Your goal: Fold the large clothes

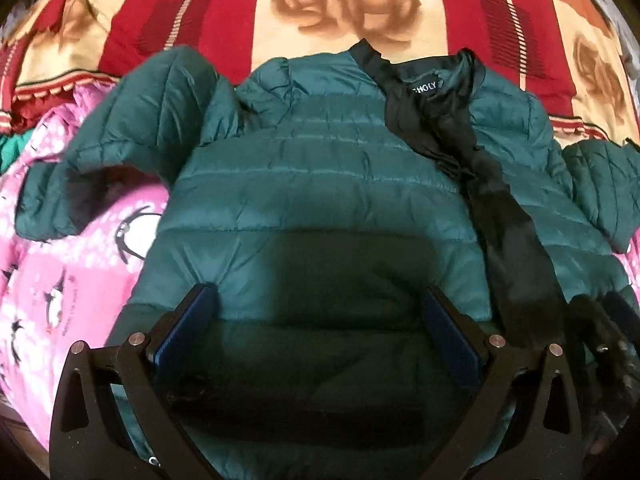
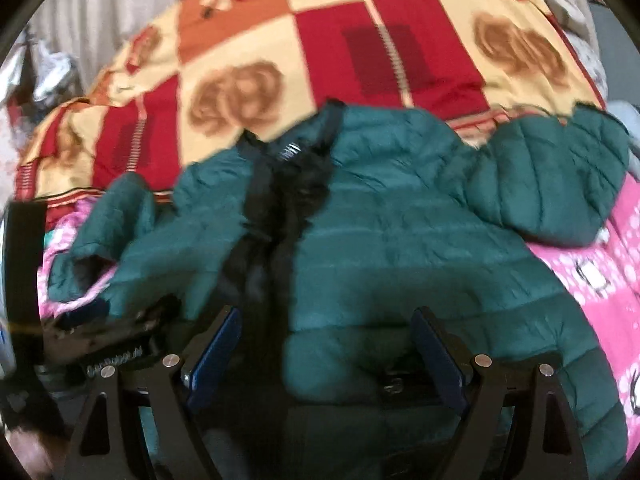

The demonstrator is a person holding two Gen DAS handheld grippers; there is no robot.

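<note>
Two wide-spread sets of jaws above the green jacket's (image 1: 320, 184) hem.

The left black two-finger tool (image 1: 320, 300) with blue pads (image 1: 186, 330) stood spread wide; the right one (image 2: 326, 324) beside it gaped equally, both angled downward.

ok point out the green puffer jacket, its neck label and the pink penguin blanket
green puffer jacket (image 1: 320, 184): left wrist view, on the quilted chest panel
neck label (image 1: 427, 89): left wrist view, on the label's lettering
pink penguin blanket (image 1: 80, 272): left wrist view, on bare pink fabric beside the jacket
</note>
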